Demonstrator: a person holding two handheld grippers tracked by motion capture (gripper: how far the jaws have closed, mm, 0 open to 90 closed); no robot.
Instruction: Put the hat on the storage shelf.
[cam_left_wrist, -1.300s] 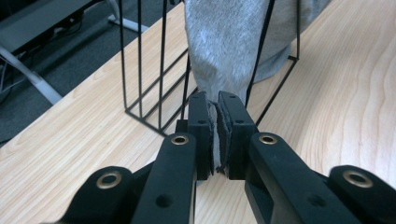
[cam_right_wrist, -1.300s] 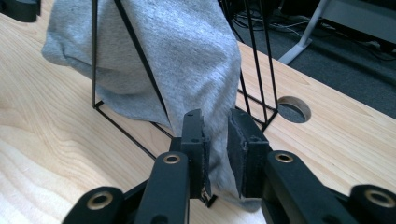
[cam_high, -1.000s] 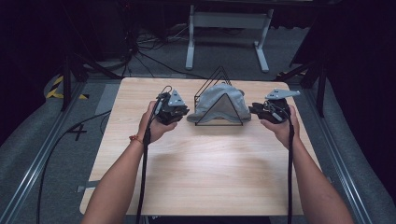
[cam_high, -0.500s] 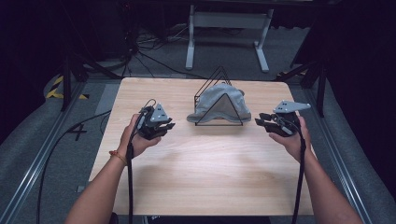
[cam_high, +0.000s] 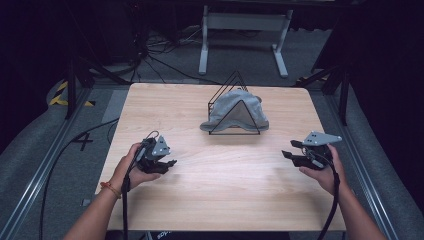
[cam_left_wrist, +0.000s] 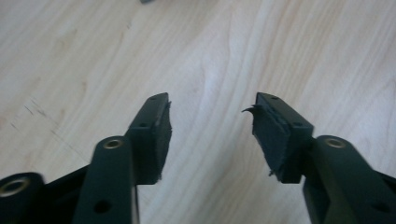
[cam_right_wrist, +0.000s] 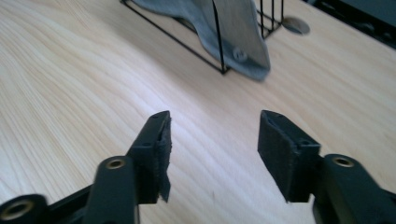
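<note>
Left claw (cam_high: 172, 162) and right claw (cam_high: 286, 154), high view: each sits in a hand low over the pale wooden desk (cam_high: 220, 200), well apart, jaws parted and empty, having just been opening. Between them and farther back stands a black wire rack (cam_high: 235, 85) with a grey cap (cam_high: 240, 111) draped over it, brim toward the person's left.

Left claw (cam_left_wrist: 210, 135) view: open jaws over bare wood, nothing between them.

Right claw (cam_right_wrist: 212, 154) view: open jaws, likewise empty, point toward the cap (cam_right_wrist: 233, 23) hanging on the rack (cam_right_wrist: 219, 51) (a small metal stud shows on the fabric).

The cap looks light and soft, likely to sag and fold when lifted. The stiffer brim or the crown's edges seem the surest holds, one claw each side.
</note>
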